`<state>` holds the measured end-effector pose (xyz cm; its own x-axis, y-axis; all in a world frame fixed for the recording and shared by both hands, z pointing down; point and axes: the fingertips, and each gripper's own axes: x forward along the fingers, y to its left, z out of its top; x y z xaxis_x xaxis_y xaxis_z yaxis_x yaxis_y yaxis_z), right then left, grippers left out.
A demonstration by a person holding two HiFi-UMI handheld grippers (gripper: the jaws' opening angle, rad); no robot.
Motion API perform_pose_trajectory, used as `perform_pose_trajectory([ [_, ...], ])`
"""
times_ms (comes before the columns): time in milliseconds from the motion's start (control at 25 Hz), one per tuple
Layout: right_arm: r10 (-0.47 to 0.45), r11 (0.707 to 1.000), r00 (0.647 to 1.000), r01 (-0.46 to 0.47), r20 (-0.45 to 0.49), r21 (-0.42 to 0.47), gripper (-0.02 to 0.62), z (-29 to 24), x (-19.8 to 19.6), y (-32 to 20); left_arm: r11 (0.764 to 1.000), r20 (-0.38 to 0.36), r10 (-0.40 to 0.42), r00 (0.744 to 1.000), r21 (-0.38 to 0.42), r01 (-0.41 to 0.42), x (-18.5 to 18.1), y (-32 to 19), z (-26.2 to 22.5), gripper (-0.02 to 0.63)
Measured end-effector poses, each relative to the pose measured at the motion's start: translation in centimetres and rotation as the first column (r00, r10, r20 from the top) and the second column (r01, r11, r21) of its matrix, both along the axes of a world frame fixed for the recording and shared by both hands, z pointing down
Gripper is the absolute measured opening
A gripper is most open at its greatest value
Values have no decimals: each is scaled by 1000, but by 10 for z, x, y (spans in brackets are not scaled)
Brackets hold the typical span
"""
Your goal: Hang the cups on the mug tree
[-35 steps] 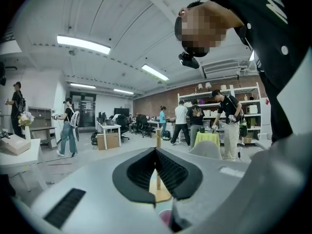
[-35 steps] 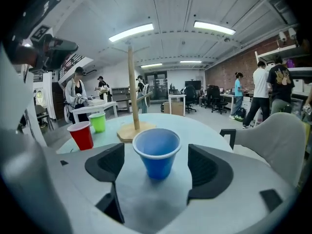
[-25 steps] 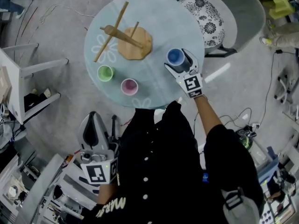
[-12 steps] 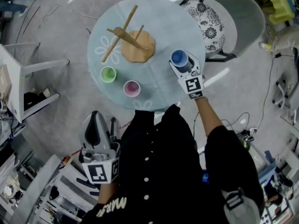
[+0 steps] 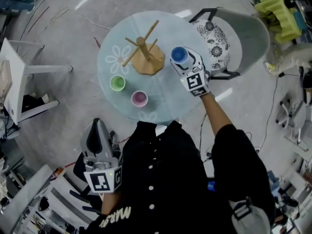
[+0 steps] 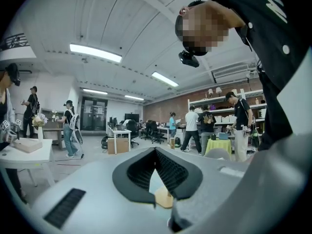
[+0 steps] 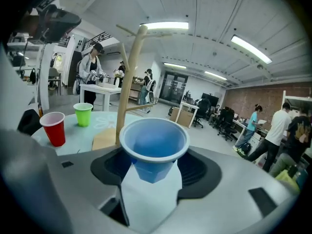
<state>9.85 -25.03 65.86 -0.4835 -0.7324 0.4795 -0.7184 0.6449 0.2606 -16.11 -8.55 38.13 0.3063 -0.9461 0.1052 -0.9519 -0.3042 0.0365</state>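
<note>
Blue cup (image 5: 179, 55) stood upright in your right tool (image 5: 184, 65), jaws just closed on it, mug tree (image 5: 145, 55) near its left.

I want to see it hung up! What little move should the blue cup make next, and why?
Probably carry the blue cup over to the tree and tip its mouth toward a bare peg. The right gripper, whose jaws have just been closing on it, holds it upright beside the tree, on no peg yet.
</note>
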Motion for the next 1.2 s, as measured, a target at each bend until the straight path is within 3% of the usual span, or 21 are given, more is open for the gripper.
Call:
perform_pose_trajectory([
  [320, -121, 992, 970, 125, -210, 8, 296, -4, -30, -46, 998, -1, -67, 998, 17, 67, -29, 11, -9, -3],
  [600, -243, 957, 871, 288, -426, 42, 298, -16, -63, -65, 994, -21, -107, 994, 30, 108, -46, 17, -14, -5],
  [800, -294, 891, 741, 441, -604, 107, 299, -26, -83, -59, 992, -40, -125, 991, 26, 126, -52, 21, -15, -5],
  [1000, -321, 786, 614, 597, -721, 159, 298, -20, -103, -45, 990, -48, -138, 989, 25, 139, -56, 25, -13, -5],
  [1200, -270, 728, 569, 648, -776, 222, 290, -18, -109, -37, 989, -51, -146, 988, 17, 147, -59, 28, -11, -5],
])
